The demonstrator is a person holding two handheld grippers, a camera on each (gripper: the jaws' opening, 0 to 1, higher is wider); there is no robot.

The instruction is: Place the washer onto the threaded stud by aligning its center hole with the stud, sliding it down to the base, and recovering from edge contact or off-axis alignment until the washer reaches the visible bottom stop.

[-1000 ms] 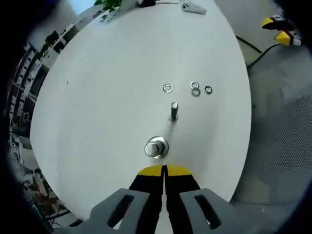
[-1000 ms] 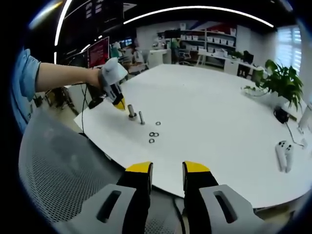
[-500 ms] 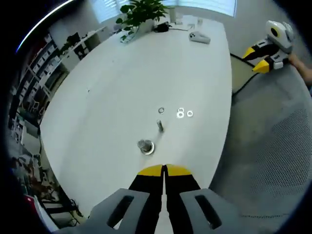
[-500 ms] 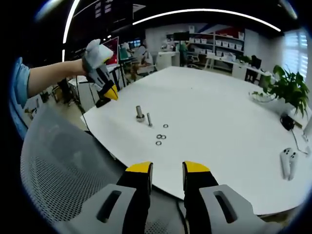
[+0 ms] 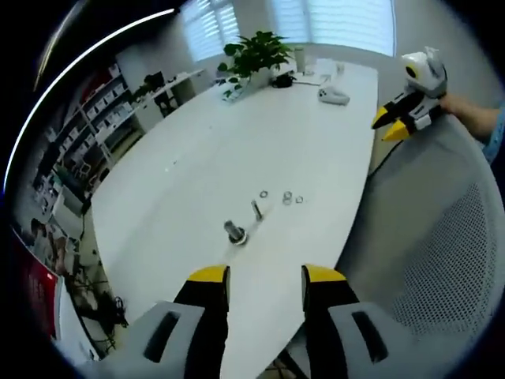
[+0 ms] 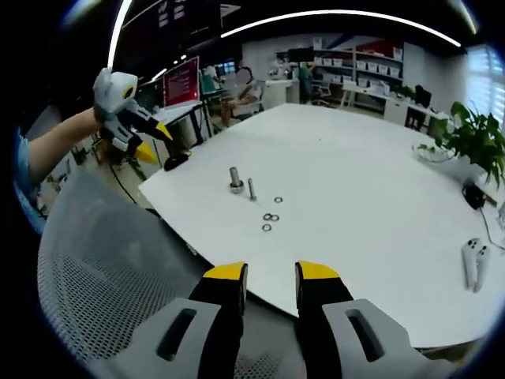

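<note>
a: any writing or brand you can read?

b: none. the red screen (image 6: 182,81) in the right gripper view is too blurred, and the shelves behind it are too small to make out.

a: go left to right, then.

b: in the left gripper view, the left gripper (image 5: 264,278) rises from the bottom with its yellow-tipped jaws wide apart and nothing between them, hanging near the white table (image 5: 205,150) edge. beyond it stands a threaded stud with a wide base (image 5: 235,233), then a thinner upright stud (image 5: 256,209) just beside it, then three washers (image 5: 287,197) lying flat on the table, two of them touching or nearly so. a potted plant (image 5: 256,54) sits at the far end, with a white controller (image 5: 334,95) near it. at the right, the right gripper (image 5: 390,124) is held in a hand off the table, above a mesh chair back (image 5: 430,260).

a: and room to move?

b: the table top around the studs and washers is bare and wide; they sit near the rim closest to the chair.

a: the other view?

b: the right gripper's jaws stand parted a moderate gap, holding nothing, over the chair and short of the table rim.
</note>
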